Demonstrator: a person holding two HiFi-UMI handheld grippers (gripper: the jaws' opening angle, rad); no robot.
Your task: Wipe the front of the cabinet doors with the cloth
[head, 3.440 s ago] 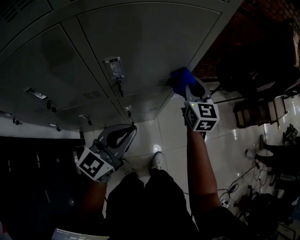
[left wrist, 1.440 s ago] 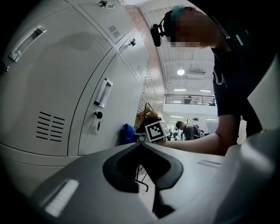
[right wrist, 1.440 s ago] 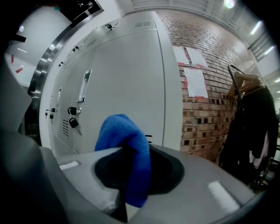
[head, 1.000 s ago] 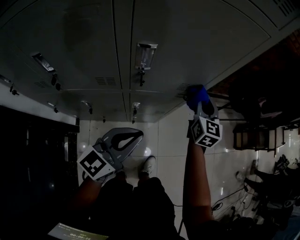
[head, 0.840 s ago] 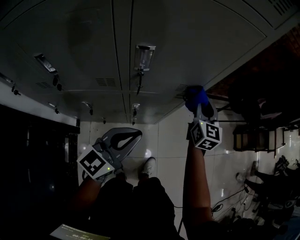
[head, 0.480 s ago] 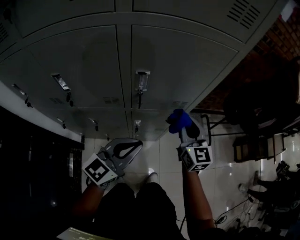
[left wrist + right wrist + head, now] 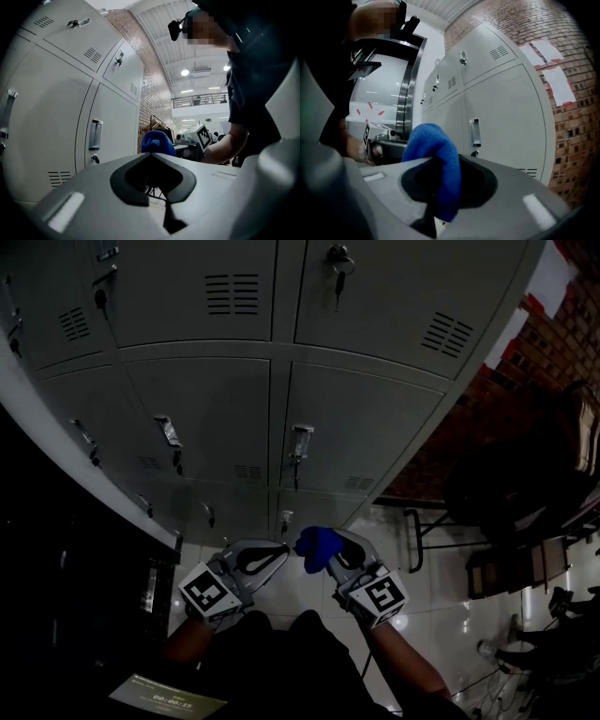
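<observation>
Locker area: grey metal cabinets, brick wall, tiled floor.

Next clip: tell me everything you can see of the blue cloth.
The blue cloth looks soft and fuzzy, like microfibre, and is bunched into a rounded wad. The right gripper is shut on it: the jaws pinch its lower part and the bulk bulges out past the tips. It is held in the air in front of the grey cabinet doors, apparently not touching them, close beside the left gripper, which does not hold it.
</observation>
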